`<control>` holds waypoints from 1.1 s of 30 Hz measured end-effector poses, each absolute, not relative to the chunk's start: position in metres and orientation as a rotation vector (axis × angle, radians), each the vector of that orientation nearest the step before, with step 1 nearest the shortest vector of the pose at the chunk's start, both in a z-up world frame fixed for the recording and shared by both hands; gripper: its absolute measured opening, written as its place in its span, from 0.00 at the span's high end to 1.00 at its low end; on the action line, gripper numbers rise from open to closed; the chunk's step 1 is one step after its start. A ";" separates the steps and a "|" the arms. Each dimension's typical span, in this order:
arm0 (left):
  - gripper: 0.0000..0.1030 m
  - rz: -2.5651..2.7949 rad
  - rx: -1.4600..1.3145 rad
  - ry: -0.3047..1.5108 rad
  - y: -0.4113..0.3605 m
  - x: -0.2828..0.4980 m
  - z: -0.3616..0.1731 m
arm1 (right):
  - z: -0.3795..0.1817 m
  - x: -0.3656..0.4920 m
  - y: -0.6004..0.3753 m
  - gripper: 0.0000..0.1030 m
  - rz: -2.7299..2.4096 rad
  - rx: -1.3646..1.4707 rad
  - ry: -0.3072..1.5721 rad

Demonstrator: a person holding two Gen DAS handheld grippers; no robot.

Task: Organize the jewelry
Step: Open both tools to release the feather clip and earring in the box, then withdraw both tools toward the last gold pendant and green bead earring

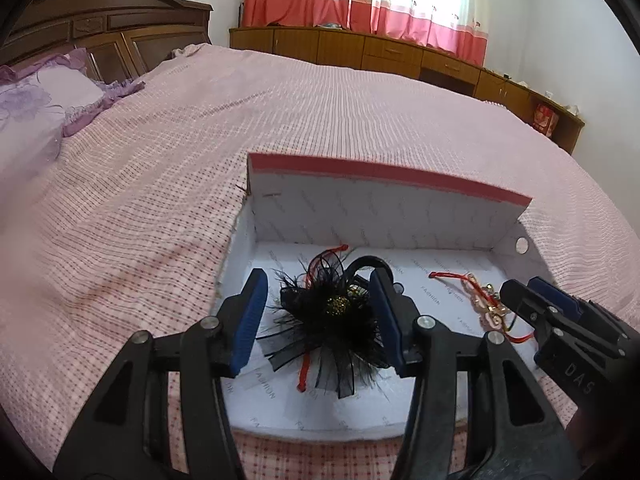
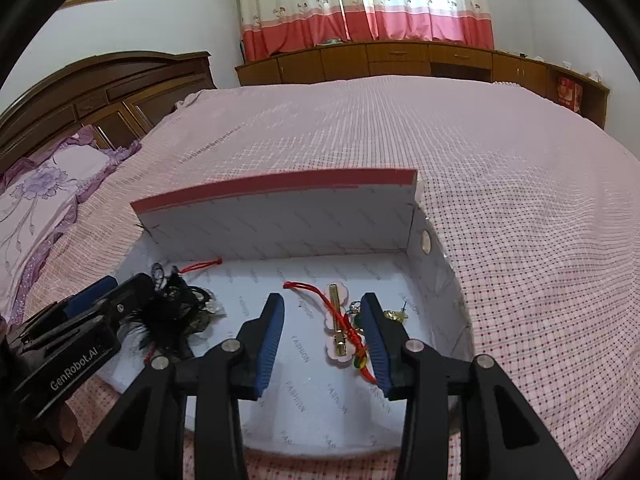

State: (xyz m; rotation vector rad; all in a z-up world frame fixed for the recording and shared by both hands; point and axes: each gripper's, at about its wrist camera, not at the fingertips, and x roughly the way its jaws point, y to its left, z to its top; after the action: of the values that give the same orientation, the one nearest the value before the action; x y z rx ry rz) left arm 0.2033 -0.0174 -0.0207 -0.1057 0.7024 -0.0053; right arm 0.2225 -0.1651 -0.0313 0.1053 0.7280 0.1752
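Jewelry sits in the open box (image 2: 280, 216) on the bed (image 1: 320, 112): I see black feather piece (image 1: 332, 320) left side between left gripper's (image 1: 320, 316) parted pads; gold clip (image 2: 338, 320) with red cord right side, right gripper (image 2: 326, 340) likewise half-open, gripping nothing.

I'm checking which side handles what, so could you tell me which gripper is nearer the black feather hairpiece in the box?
Left. The left gripper straddles the black feather hairpiece, pads apart from it. The right gripper is off to its right, over the pink hair clip.

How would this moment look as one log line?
left gripper: open over black feather hairpiece | right gripper: open over gold clip | both in box
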 end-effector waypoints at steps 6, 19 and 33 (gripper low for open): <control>0.56 -0.021 -0.123 0.687 -0.010 0.188 -0.004 | -0.015 0.202 -0.168 0.57 0.190 0.101 0.692; 0.56 -0.062 -0.115 0.663 -0.006 0.137 0.024 | 0.020 0.138 -0.170 0.56 0.242 0.104 0.624; 0.56 -0.075 -0.122 0.614 0.001 0.071 0.031 | 0.019 0.064 -0.161 0.56 0.284 0.063 0.562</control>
State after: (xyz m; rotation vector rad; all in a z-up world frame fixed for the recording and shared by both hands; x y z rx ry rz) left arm 0.0712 0.0008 0.0314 -0.1224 0.6145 -0.0751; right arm 0.0642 -0.1610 0.0189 0.0630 0.5623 0.2843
